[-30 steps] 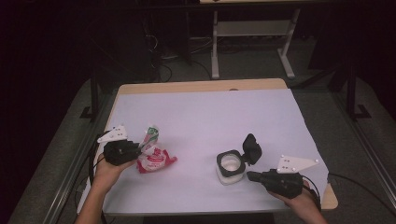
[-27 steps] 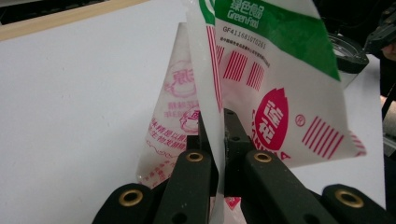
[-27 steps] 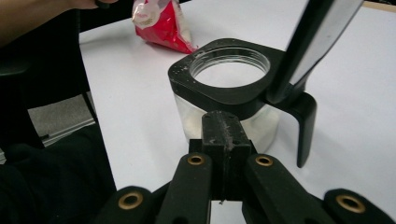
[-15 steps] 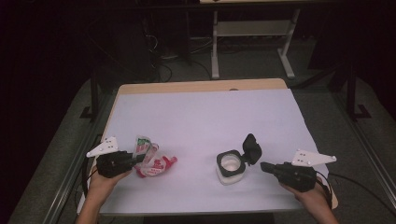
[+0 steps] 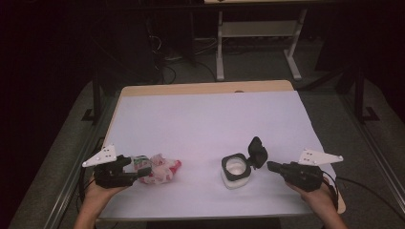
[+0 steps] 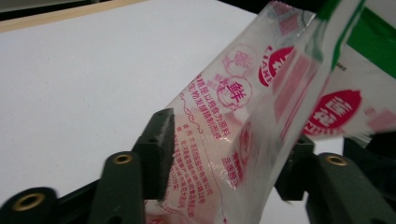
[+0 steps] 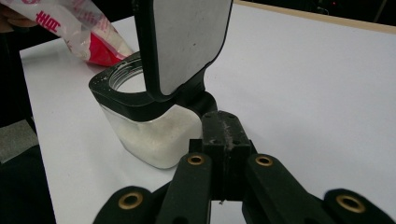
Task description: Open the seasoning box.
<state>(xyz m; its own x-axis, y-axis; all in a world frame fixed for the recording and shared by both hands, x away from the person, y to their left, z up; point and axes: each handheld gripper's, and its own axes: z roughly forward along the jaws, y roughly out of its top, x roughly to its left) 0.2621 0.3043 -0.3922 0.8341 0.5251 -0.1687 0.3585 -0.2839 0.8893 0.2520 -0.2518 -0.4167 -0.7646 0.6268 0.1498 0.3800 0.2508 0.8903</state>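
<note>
Packet (image 6: 233,140) sits between the left hand-held gripper's (image 6: 229,154) just-opened jaws; right one (image 7: 224,140) closed

This is looking like a lab or recording room rather than a home. A pale wooden table (image 5: 205,87) under a plain white sheet (image 5: 210,129) is standing at the frame's centre on grey carpet (image 5: 62,157). Black cables (image 5: 165,71) are trailing across the dark upper part, beside a white metal desk frame (image 5: 253,33).
</note>
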